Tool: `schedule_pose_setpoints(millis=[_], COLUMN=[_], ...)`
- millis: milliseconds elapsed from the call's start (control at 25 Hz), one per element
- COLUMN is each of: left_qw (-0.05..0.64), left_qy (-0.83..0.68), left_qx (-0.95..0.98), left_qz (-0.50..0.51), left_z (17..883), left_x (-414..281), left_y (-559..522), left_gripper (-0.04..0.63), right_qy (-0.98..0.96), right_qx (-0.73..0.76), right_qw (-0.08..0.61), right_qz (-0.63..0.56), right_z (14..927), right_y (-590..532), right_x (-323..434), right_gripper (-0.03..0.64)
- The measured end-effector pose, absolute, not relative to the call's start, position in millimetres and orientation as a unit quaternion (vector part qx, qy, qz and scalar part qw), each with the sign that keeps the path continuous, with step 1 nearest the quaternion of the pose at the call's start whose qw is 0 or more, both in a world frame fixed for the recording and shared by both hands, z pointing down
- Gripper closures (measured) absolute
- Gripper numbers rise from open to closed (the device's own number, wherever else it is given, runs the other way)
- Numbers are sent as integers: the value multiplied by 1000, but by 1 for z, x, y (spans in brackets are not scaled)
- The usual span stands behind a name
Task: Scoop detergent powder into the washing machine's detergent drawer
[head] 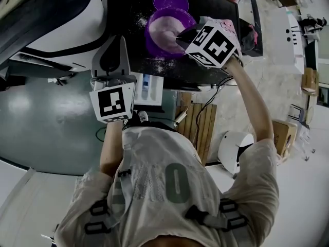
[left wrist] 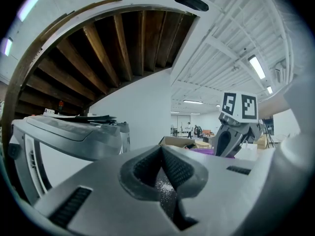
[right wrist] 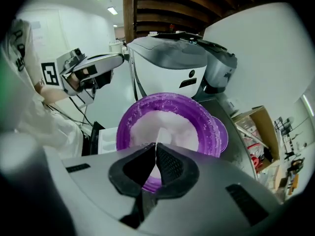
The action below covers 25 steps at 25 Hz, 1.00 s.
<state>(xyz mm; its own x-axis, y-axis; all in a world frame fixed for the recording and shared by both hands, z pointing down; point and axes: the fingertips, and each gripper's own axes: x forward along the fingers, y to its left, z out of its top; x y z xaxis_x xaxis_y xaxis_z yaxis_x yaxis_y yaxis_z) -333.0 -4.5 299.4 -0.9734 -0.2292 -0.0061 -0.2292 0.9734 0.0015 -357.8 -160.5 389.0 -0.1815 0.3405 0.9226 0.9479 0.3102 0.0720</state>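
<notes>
The right gripper's (right wrist: pixel 156 149) jaws are pressed narrow on one thin white strip (right wrist: pixel 159 135). It is seen edge-on, so what it belongs to cannot be told. Its long axis runs straight out from the jaw tips, and its far end points into the white detergent powder (right wrist: pixel 172 122).

The powder fills one purple bowl (right wrist: pixel 209 127), which stands just beyond the jaws on the black worktop (head: pixel 211 6). One purple lid (head: pixel 170 0) lies flat just beyond the bowl on its far side. Loose grains of spilled powder (head: pixel 164 64) speckle the worktop on the bowl's near side.

The left gripper's (left wrist: pixel 161 154) jaws are closed together on nothing, with white grains dusted on the pads (left wrist: pixel 177 168). This gripper is aimed out level across the room rather than down at the worktop.

In the head view, the left gripper sits just left of the one white detergent drawer (head: pixel 150 90), which is pulled open near the worktop's near edge. The drawer's blue channel runs near to far. The drawer is to the left of the bowl and nearer than it.

One white washing machine (right wrist: pixel 167 63) rises on the far side of the bowl in the right gripper view. One open cardboard box (right wrist: pixel 256 119) sits to the right.
</notes>
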Motion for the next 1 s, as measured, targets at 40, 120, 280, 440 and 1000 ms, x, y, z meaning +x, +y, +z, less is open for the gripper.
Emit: schedule_pose_setpoints(millis=[40,120,280,440,1000], left_qw=[3,1,-4,-4,-4], left_qy=[993,993,993,994,990], left_qx=[-115,-115,-115,-113,-138], left_qz=[2,4,5,2,-18], left_z=[300,302,305,303,288], left_x=[-333,-333,-333,-333,-333], left_y=[-4,-3,-1,1,-13], left_gripper=[575,575,575,575,575], right_qy=[-685,-693,-723,-747,-756], right_qx=[-472,-465,-441,-423,-364], right_qw=[442,460,492,506,459], right_qz=[-336,-303,-200,-85,292], right_z=[390,390,388,382,349], right_y=[-159,-159,-161,-164,-187], right_x=[-356,-356,-360,-367,-382], right_gripper=[606,606,606,606,606])
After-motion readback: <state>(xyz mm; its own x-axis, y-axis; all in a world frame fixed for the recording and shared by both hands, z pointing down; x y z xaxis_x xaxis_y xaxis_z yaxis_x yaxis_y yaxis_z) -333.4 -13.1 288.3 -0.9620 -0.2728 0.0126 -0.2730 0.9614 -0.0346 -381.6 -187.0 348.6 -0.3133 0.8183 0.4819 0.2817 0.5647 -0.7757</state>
